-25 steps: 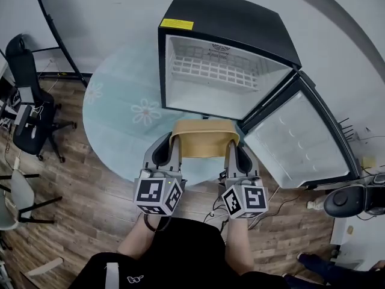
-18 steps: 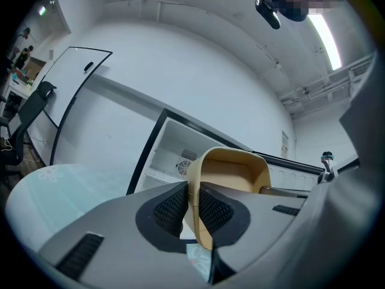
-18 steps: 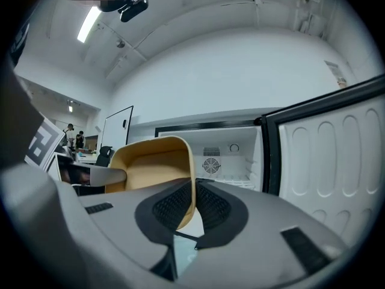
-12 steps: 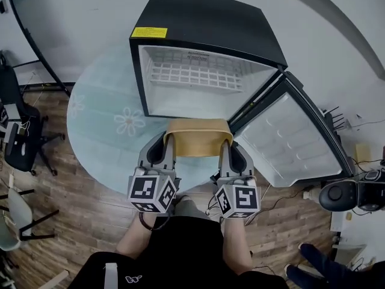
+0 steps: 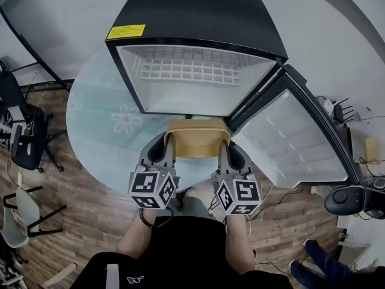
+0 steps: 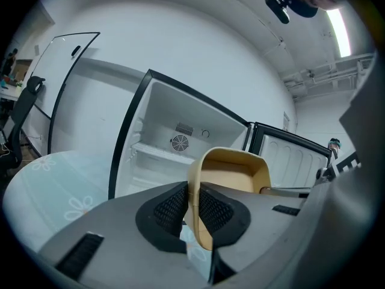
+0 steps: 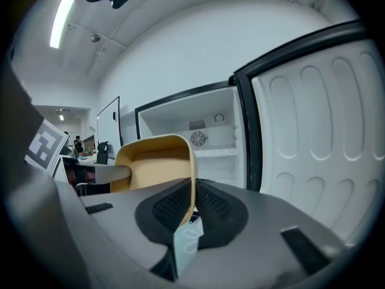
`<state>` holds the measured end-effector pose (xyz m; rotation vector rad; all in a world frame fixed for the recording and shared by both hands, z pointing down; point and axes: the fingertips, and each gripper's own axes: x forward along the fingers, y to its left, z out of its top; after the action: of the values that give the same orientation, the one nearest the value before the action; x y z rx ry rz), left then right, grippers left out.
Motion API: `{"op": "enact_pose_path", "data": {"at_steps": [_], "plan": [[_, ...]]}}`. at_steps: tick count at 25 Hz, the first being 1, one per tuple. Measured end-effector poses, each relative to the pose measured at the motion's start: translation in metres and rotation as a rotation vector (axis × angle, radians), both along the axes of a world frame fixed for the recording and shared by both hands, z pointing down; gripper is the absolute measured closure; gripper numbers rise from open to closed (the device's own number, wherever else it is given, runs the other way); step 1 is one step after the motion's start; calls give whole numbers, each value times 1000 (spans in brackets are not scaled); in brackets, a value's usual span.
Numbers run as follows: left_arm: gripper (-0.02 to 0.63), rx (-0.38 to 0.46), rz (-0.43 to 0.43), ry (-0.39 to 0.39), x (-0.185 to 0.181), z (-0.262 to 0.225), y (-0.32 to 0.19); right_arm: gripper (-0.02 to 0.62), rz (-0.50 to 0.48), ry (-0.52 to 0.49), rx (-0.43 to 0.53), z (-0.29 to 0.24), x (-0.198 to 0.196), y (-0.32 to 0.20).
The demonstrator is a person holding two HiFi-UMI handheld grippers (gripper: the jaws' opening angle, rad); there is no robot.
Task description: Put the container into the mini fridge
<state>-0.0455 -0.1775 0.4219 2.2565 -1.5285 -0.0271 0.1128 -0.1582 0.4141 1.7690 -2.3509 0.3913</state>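
Note:
A tan open-topped container (image 5: 197,138) hangs just in front of the open black mini fridge (image 5: 192,77). My left gripper (image 5: 170,144) is shut on its left wall (image 6: 195,203) and my right gripper (image 5: 223,144) is shut on its right wall (image 7: 189,191). The container looks empty inside (image 6: 231,176). The fridge's white interior shows a wire shelf (image 5: 187,71) and a round fan grille (image 6: 178,142) at the back. Its door (image 5: 292,140) stands swung wide to the right.
The fridge sits on a round pale-blue glass table (image 5: 102,131) with flower prints. Office chairs (image 5: 24,134) stand on the wooden floor at the left. A black device (image 5: 355,200) and cables lie on the floor at the right.
The fridge has come nearer and fills more of the head view. The container stays held by both grippers and now sits right at the fridge's opening.

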Motion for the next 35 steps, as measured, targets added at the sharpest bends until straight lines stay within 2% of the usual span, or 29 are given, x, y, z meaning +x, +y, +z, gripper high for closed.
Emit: {"op": "enact_pose_path", "data": {"at_steps": [5,13,20,25,29,35], "plan": [[569,-67,15,-56,2,24,-12,575,-2,-14,-82,26,1,-13],[571,-115,7,-112,-4,53,-40,575,3,-55,-175,60,-5,-39],[580,-116,-1,-189,-10,79,-76,574,10,-75,-251,94,-13,-70],[581,-128,-5,-216,-11,97,-97,575,13,-60,-280,112,-14,-92],[583,-120,-6,-278,-13,107,-112,575,16,-55,-296,126,-17,-112],[586,-124,-17,-304,-18,119,-136,575,19,-48,-315,140,-21,-134]]}}
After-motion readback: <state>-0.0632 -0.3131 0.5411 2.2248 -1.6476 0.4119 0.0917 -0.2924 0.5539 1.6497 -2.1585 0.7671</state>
